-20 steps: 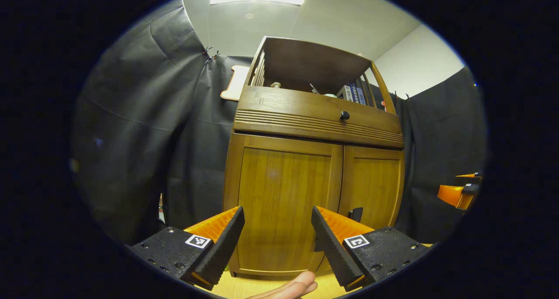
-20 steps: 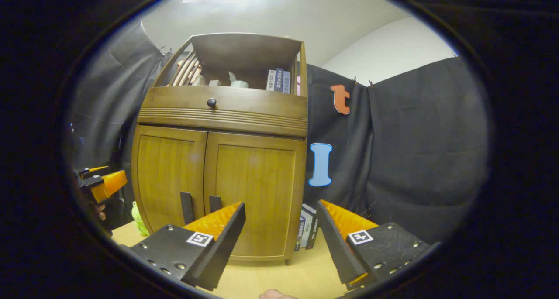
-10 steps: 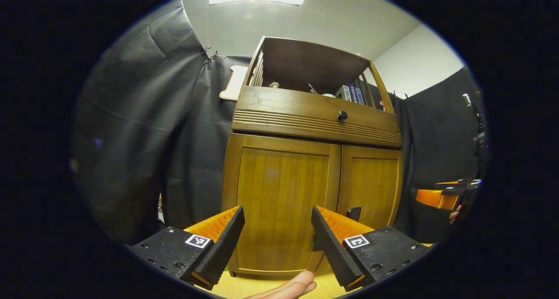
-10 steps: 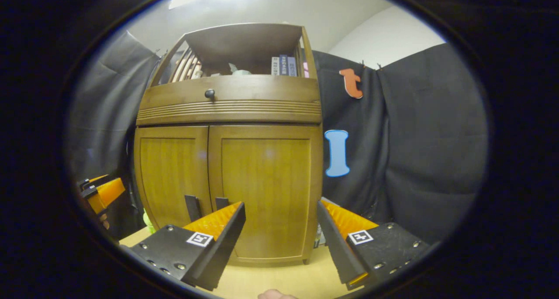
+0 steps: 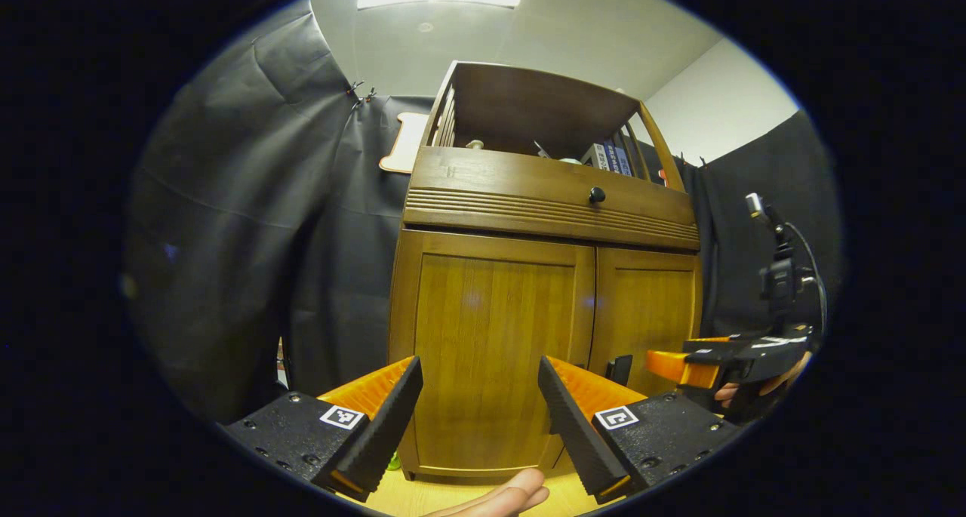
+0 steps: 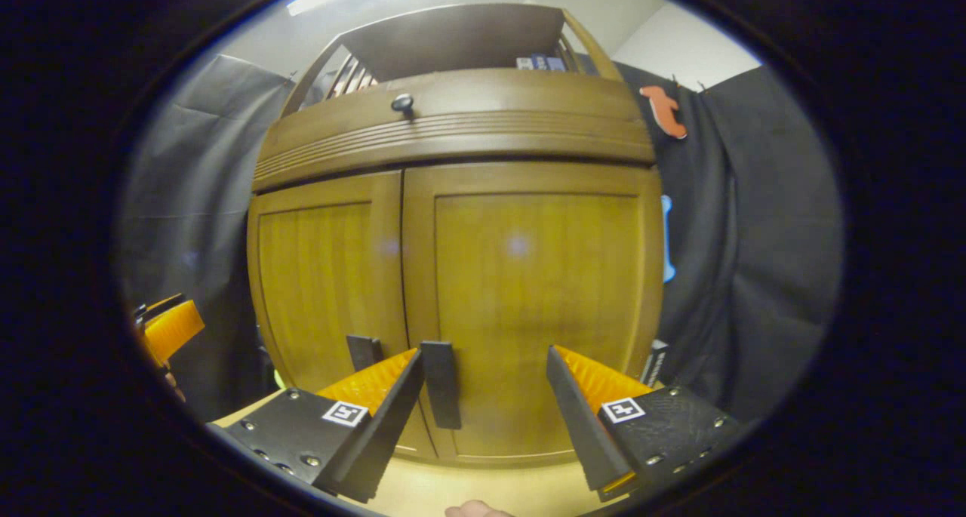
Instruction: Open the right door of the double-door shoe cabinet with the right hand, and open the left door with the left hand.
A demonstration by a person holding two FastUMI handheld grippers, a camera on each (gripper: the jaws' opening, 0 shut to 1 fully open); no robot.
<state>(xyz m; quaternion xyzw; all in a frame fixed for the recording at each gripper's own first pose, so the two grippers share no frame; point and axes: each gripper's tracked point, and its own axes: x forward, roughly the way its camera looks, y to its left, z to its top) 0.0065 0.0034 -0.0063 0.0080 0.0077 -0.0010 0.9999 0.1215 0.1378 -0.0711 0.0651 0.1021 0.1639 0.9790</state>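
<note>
The wooden shoe cabinet (image 5: 543,215) stands ahead with both doors shut. In the left gripper view my left gripper (image 5: 479,404) is open, a short way in front of the left door (image 5: 487,351). The right gripper (image 5: 679,366), held by a hand (image 5: 758,385), hovers near the right door (image 5: 649,313) and its dark handle (image 5: 619,367). In the right gripper view my right gripper (image 6: 483,396) is open and close to the right door (image 6: 536,275). That door's handle (image 6: 441,385) sits between the fingers, by the left one. The left door's handle (image 6: 364,349) is beside it. The left gripper (image 6: 170,328) is at the far left.
Above the doors is a drawer front with a black knob (image 5: 597,195), and an open shelf holding books (image 5: 607,160). The cabinet rests on a light wooden surface (image 6: 483,487). More books (image 6: 655,360) stand by its right side. Black cloth hangs all around.
The right gripper has moved in toward the cabinet, bringing the right door's handle between its fingers. The left gripper has hardly moved. Both doors stay shut.
</note>
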